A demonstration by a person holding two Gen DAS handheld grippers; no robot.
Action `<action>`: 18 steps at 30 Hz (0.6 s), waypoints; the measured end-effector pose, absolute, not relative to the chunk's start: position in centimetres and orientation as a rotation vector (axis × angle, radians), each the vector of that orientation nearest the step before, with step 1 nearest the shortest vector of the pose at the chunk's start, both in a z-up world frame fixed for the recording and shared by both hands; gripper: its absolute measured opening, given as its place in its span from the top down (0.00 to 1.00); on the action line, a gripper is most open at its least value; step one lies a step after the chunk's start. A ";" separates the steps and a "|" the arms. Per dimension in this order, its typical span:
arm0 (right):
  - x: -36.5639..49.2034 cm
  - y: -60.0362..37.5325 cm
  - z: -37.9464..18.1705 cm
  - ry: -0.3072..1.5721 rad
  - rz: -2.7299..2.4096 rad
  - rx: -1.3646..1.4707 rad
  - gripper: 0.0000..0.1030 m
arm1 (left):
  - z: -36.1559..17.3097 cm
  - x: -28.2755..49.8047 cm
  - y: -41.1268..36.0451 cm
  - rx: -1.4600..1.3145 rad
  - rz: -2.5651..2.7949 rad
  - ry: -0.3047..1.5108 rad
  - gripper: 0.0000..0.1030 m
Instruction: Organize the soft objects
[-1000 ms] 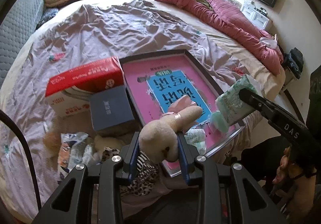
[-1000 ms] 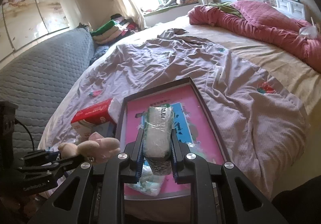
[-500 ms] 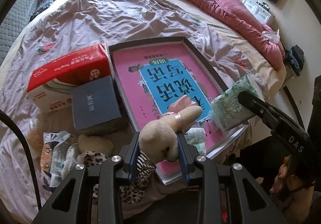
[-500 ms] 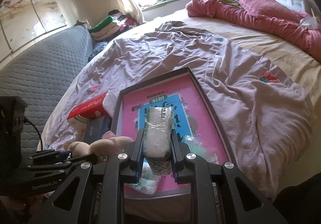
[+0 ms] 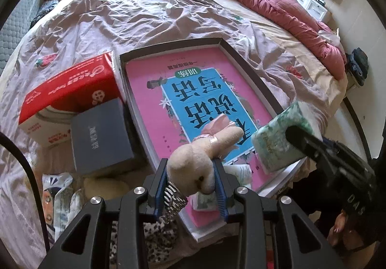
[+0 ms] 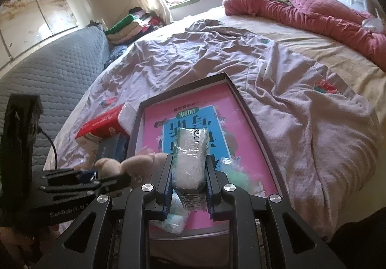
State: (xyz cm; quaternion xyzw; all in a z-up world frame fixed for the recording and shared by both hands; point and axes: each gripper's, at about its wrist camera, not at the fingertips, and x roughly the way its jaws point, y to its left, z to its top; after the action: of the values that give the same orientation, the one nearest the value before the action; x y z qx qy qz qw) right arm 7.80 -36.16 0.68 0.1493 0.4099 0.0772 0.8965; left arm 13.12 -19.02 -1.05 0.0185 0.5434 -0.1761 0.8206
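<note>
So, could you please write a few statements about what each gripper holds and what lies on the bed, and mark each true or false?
1. The left gripper is shut on the cream plush rabbit. True.
2. The right gripper is open and empty. False: it is shut on the green-and-white plastic-wrapped tissue pack.
3. The dark-framed tray holds a pink book with a blue panel. True.
4. The red-and-white tissue box lies inside the tray. False: it lies beside it, on the bed.
</note>
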 end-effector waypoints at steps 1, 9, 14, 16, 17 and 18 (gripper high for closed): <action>7.9 -36.1 0.6 0.853 0.160 0.307 0.78 | -1.2 13.3 -19.1 0.039 -0.373 1.160 0.66; 8.4 -35.4 -0.5 0.881 0.175 0.300 0.78 | -2.2 14.0 -19.3 0.021 -0.382 1.185 0.66; 8.9 -34.9 -1.1 0.896 0.183 0.294 0.77 | -2.5 14.2 -19.7 0.025 -0.395 1.196 0.65; 9.1 -34.8 -1.3 0.899 0.183 0.297 0.77 | -2.7 14.3 -19.9 0.030 -0.395 1.198 0.65; 9.1 -34.9 -1.4 0.900 0.181 0.298 0.77 | -2.7 14.3 -19.9 0.029 -0.396 1.202 0.65; 9.2 -34.9 -1.5 0.903 0.178 0.299 0.77 | -2.8 14.3 -19.9 0.028 -0.398 1.204 0.65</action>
State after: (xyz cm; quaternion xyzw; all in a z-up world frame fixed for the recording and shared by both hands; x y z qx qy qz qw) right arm 9.18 -34.91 -1.49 0.1437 0.4340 0.0856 0.8853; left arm 14.30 -19.93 -2.79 0.0131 0.5623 -0.1859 0.8057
